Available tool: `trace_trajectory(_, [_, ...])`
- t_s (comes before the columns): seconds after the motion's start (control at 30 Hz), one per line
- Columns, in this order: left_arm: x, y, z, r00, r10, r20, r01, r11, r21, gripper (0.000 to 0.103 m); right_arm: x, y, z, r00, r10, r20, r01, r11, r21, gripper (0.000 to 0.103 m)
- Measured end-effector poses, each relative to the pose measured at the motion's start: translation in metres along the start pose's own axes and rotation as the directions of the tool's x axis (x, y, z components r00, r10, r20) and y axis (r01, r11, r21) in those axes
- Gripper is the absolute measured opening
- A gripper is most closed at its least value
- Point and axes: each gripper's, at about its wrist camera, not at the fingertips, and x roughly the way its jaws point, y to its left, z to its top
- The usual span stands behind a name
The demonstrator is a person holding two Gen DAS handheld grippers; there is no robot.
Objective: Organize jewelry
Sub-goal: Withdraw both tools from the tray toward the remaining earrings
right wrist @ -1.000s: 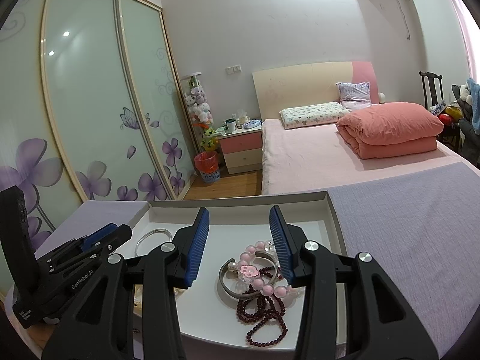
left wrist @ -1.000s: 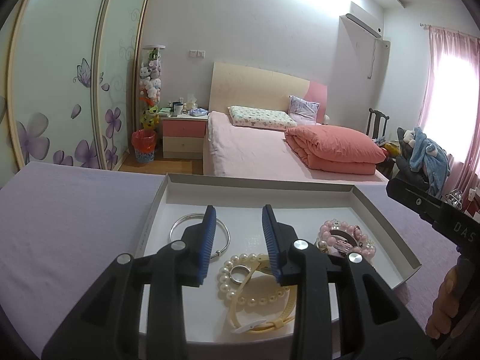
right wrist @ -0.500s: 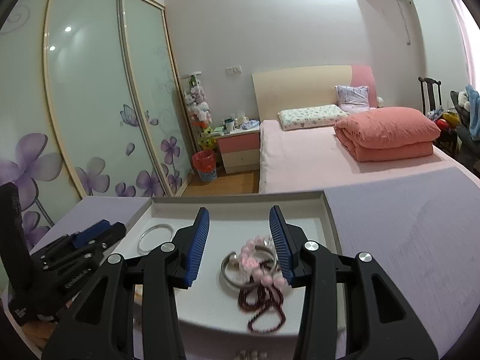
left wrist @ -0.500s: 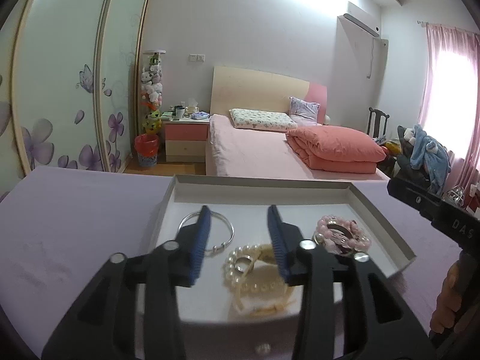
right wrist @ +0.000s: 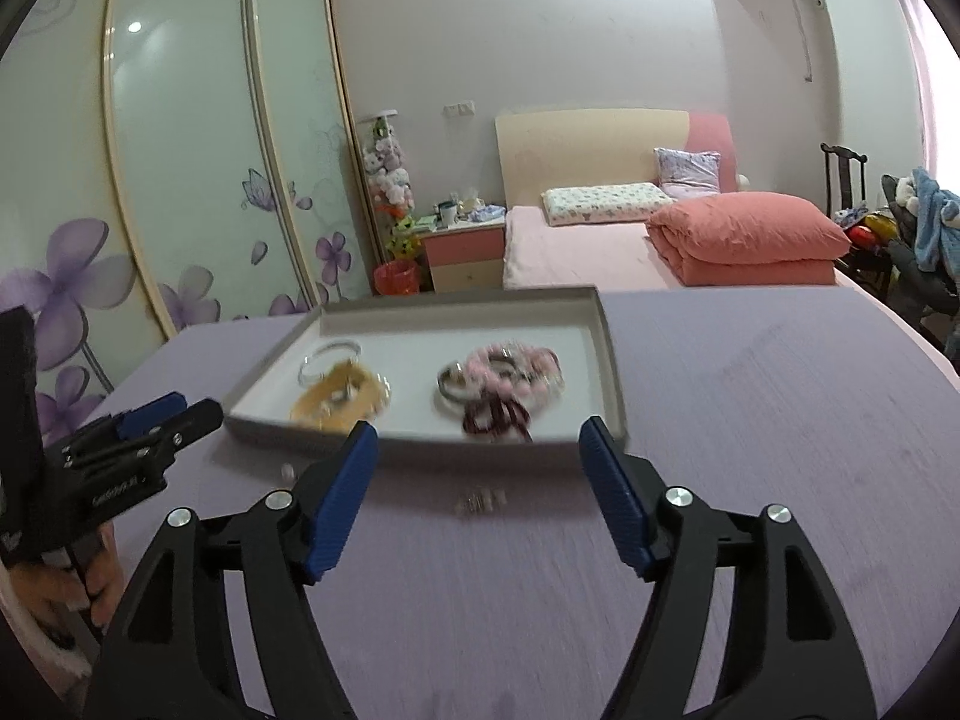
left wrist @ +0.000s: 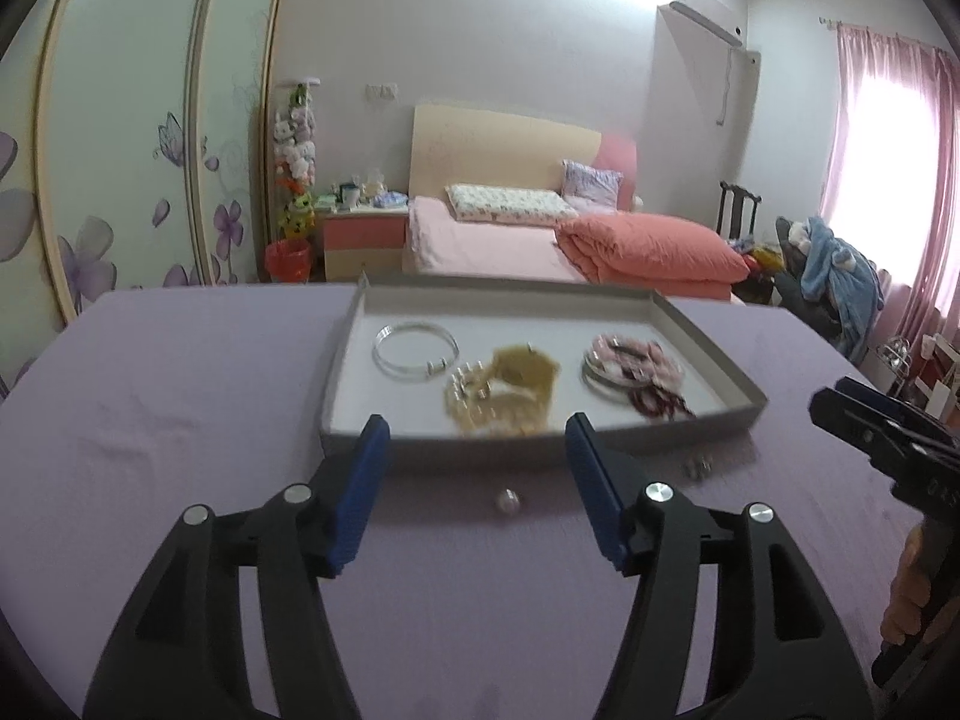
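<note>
A shallow grey tray (left wrist: 540,450) lies on the purple cloth. It holds a silver bangle (left wrist: 414,351), a blurred yellow and pearl heap (left wrist: 504,390), pink bead bracelets (left wrist: 633,363) and dark red beads (left wrist: 657,402). A small pearl (left wrist: 507,501) and a tiny silver piece (left wrist: 696,468) lie on the cloth in front of the tray. My left gripper (left wrist: 475,426) hovers before the tray's front wall, jaws opening, nothing between them. My right gripper (right wrist: 478,429) stands likewise before the tray (right wrist: 480,447), jaws opening and empty, above the silver piece (right wrist: 480,501).
Purple cloth (left wrist: 210,420) spreads on all sides of the tray. Beyond it are a pink bed (left wrist: 510,240), a nightstand (left wrist: 363,234) and sliding wardrobe doors (right wrist: 180,180). A hand (left wrist: 906,594) holds the right gripper at the edge of the left view.
Both grippers have drawn back from over the tray to the cloth in front of it, and their jaws have widened. The pearl and silver piece on the cloth have come into view.
</note>
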Motion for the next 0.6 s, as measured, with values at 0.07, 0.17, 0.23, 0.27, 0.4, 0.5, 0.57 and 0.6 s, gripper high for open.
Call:
trace_trajectory(0.07, [0.006,-0.006,-0.006,0.999,0.001,-0.037,-0.001,1.000,0.018,0.060,-0.007,-0.003,-0.007,1.000,-0.012,-0.010,0.012,1.000,0.000,0.072])
trace_trajectory(0.17, [0.019,-0.015,-0.015,0.994,0.008,-0.113,-0.004,0.999,0.040,0.059,-0.012,-0.004,-0.014,1.000,-0.024,-0.018,0.024,1.000,0.004,0.073])
trace_trajectory(0.23, [0.032,-0.018,-0.021,0.985,0.021,-0.171,-0.012,0.999,0.051,0.052,-0.014,-0.008,-0.017,0.999,-0.027,-0.020,0.027,1.000,0.014,0.073])
trace_trajectory(0.27, [0.039,-0.020,-0.024,0.979,0.028,-0.202,-0.018,0.998,0.053,0.050,-0.013,-0.010,-0.017,0.999,-0.026,-0.021,0.027,0.999,0.021,0.073])
trace_trajectory(0.4, [0.061,-0.020,-0.029,0.958,0.031,-0.285,-0.022,0.999,0.036,0.039,-0.012,-0.012,-0.018,1.000,-0.022,-0.020,0.023,0.999,0.031,0.073])
trace_trajectory(0.5, [0.068,-0.019,-0.027,0.956,0.042,-0.291,-0.036,0.999,0.023,0.039,-0.011,-0.011,-0.020,1.000,-0.017,-0.023,0.018,0.999,0.028,0.073])
trace_trajectory(0.57, [0.072,-0.019,-0.027,0.954,0.047,-0.295,-0.040,0.999,0.028,0.035,-0.010,-0.010,-0.021,1.000,-0.014,-0.028,0.015,1.000,0.025,0.073])
trace_trajectory(0.6, [0.075,-0.019,-0.027,0.951,0.043,-0.308,-0.036,0.999,0.028,0.026,-0.008,-0.009,-0.022,0.999,-0.014,-0.031,0.015,1.000,0.025,0.073])
